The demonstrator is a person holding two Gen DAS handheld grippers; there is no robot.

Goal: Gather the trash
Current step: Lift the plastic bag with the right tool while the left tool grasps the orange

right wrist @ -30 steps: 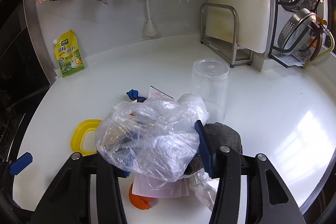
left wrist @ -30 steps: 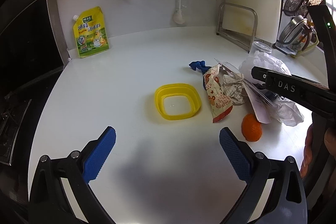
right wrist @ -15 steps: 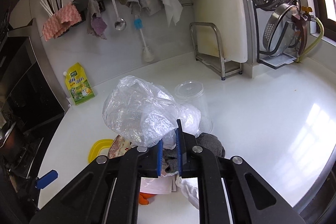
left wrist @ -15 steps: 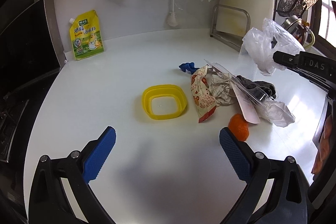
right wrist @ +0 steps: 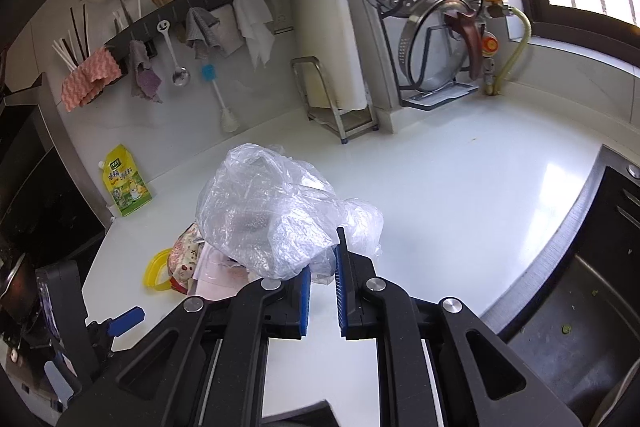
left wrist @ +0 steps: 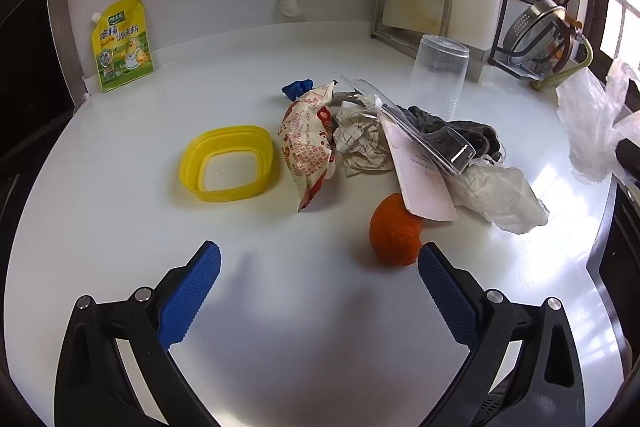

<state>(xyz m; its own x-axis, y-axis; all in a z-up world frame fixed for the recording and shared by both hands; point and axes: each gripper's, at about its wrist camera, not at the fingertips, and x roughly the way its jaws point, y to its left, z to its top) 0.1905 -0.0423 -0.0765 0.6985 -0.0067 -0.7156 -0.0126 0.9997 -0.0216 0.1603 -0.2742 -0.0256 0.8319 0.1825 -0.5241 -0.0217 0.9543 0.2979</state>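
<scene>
So far only one piece is off the counter (left wrist: 120, 227): the right gripper (right wrist: 323, 269) has its jaws clamped on a clear plastic bag (right wrist: 264, 215), held above the pile. Still lying at twelve o'clock of the empty, wide-open left gripper (left wrist: 318, 263): one snack wrapper (left wrist: 308, 143), one orange peel (left wrist: 394, 231), one crumpled paper (left wrist: 360, 143), one white bag (left wrist: 504, 195).
</scene>
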